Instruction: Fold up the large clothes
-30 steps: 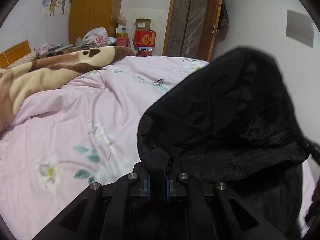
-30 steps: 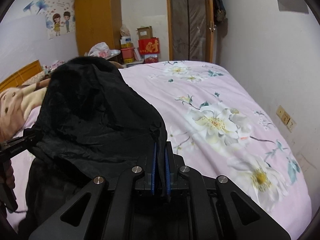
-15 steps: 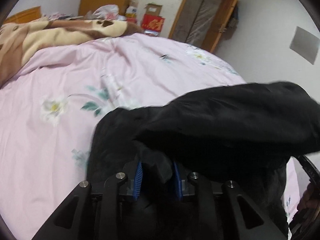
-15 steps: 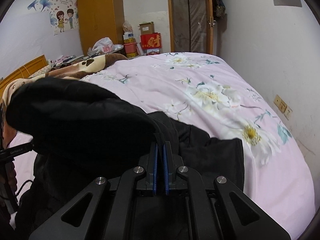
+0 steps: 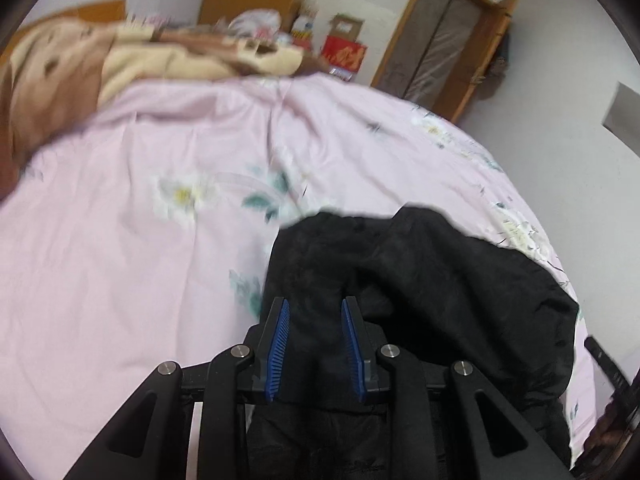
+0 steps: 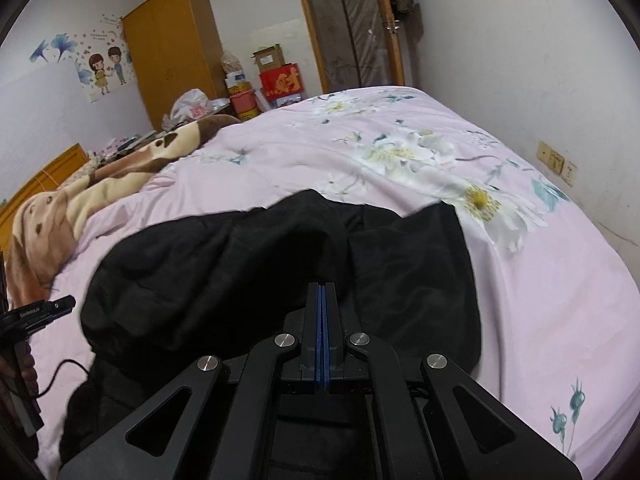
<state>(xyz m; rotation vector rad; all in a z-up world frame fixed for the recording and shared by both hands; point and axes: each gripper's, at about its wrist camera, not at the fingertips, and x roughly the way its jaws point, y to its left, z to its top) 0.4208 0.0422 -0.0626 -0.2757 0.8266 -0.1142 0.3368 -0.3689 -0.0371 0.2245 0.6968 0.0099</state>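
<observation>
White walls (image 6: pixel 500 40), orange wardrobe (image 6: pixel 176 44), wooden door (image 6: pixel 352 28)

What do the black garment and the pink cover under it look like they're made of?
Black garment: looks like a thin woven synthetic, matte with a faint sheen; it puffs and creases softly, perhaps lightly padded. Pink cover: seems a smooth printed cotton-type weave, matte, with flower print and shallow wrinkles. Neither weave is sharp enough to confirm.

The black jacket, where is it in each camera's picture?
Left wrist view: the black jacket fills the lower right, lying on the pink bedspread, just ahead of the left gripper, whose jaws are opening.
Right wrist view: the jacket spreads across the lower middle and left, ahead of the shut right gripper.
Shared landmark: the red box by the door, past the far end of the bed.
</observation>
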